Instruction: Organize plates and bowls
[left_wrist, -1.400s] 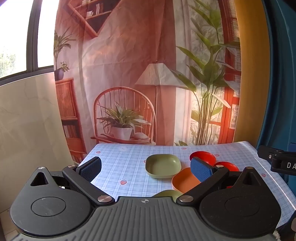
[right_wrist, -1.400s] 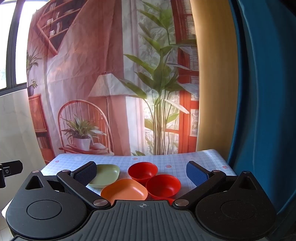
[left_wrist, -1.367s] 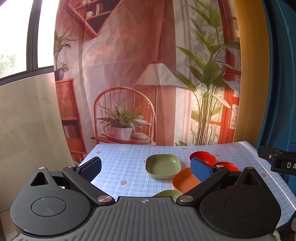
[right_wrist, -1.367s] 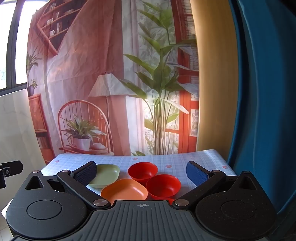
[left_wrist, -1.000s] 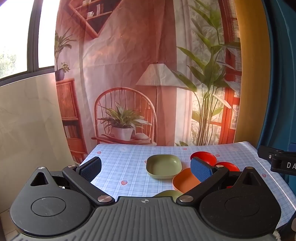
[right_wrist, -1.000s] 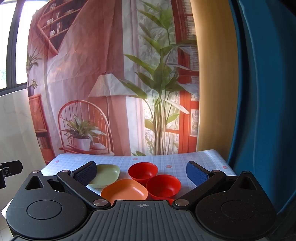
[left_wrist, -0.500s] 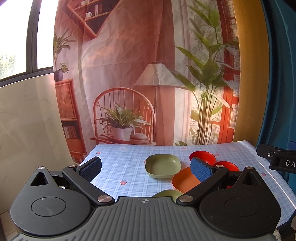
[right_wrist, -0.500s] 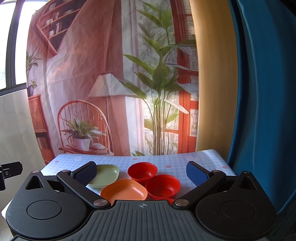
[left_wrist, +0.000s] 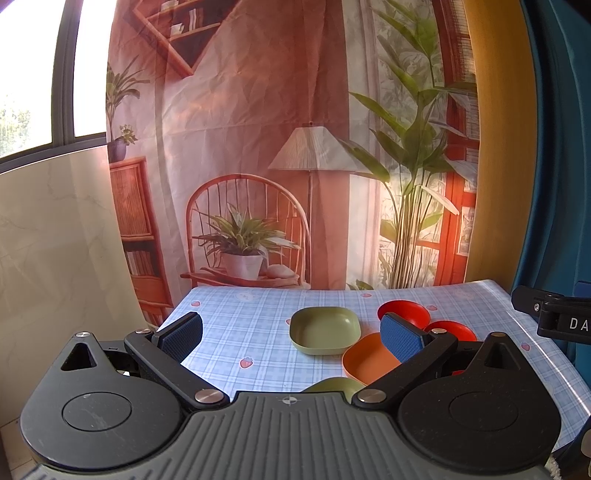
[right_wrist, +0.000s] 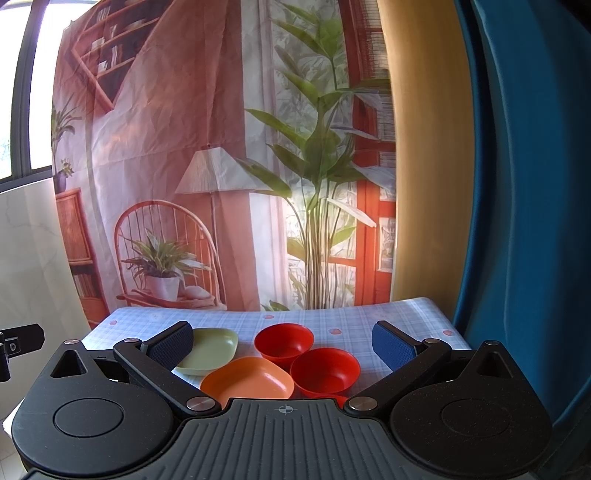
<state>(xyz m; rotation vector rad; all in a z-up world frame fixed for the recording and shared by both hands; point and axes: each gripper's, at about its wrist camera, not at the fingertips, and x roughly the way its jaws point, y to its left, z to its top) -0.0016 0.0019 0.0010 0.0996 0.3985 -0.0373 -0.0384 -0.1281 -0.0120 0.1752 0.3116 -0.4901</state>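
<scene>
A green square plate (left_wrist: 325, 334) lies mid-table, with an orange square plate (left_wrist: 365, 363) to its right front. Two red bowls (left_wrist: 404, 312) (left_wrist: 452, 328) stand further right. Another green dish (left_wrist: 334, 386) peeks over the left gripper's body. In the right wrist view the green plate (right_wrist: 210, 349), orange plate (right_wrist: 247, 380) and red bowls (right_wrist: 284, 341) (right_wrist: 325, 369) lie ahead, and a third red rim (right_wrist: 328, 398) shows below. My left gripper (left_wrist: 291, 338) and right gripper (right_wrist: 282, 345) are open, empty, held above the table's near side.
The table (left_wrist: 240, 314) has a blue checked cloth with strawberries. A printed backdrop (left_wrist: 277, 147) hangs behind it. A blue curtain (right_wrist: 517, 184) is at the right, a pale wall (left_wrist: 55, 240) at the left. The right gripper's body (left_wrist: 554, 319) shows at the left view's right edge.
</scene>
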